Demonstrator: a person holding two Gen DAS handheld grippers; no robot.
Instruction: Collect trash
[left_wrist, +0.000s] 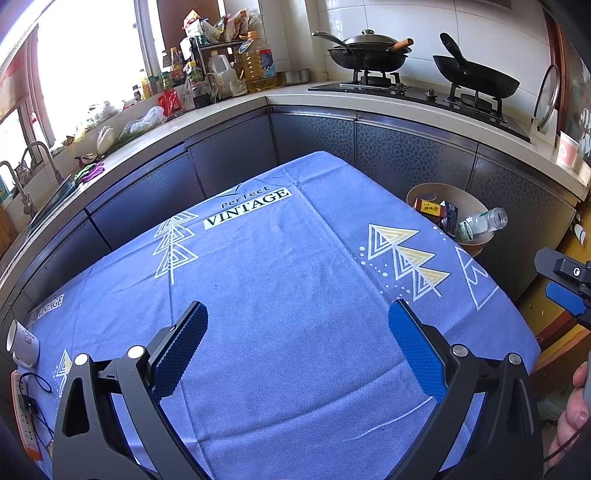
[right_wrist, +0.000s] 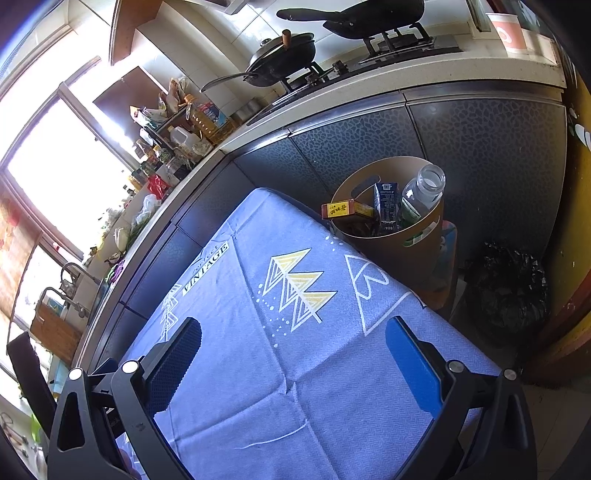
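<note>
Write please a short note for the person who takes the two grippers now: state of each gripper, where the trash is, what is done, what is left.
Left gripper: open, holds nothing, over the blue tablecloth.
Right gripper: open, holds nothing, over the same cloth near its bin-side edge.
Trash: the bottle, dark carton and yellow-red box are in the tan bin beside the table.
Done: no trash shows on the visible cloth.
Left: a mug and power strip sit at the left edge; probably not trash.
</note>
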